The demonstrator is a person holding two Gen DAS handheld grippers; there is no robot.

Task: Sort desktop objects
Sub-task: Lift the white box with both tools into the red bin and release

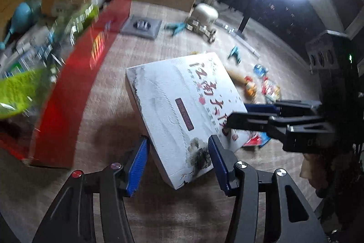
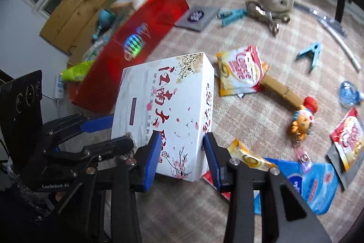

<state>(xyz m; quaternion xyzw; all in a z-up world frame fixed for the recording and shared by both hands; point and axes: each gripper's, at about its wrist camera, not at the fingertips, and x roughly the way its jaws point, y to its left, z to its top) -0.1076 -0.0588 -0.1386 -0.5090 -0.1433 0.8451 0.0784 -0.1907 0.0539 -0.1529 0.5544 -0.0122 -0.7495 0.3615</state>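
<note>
Centrally, a white cake box (image 1: pixel 179 111) printed with red calligraphy lies tilted on the tablecloth (image 1: pixel 109 106), its long axis running away from the left gripper (image 1: pixel 177 165). Both grippers bracket it with fingers spread, the right gripper (image 2: pixel 179 156) at its near corner. A red storage box (image 2: pixel 136 47) stands just left.

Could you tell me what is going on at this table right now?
A person with two handheld grippers is sorting desk clutter. Both the left gripper and the right gripper straddle opposite ends of the white printed box, jaws open around it. The red box beside it already holds items; snack packets and clips lie scattered.
</note>
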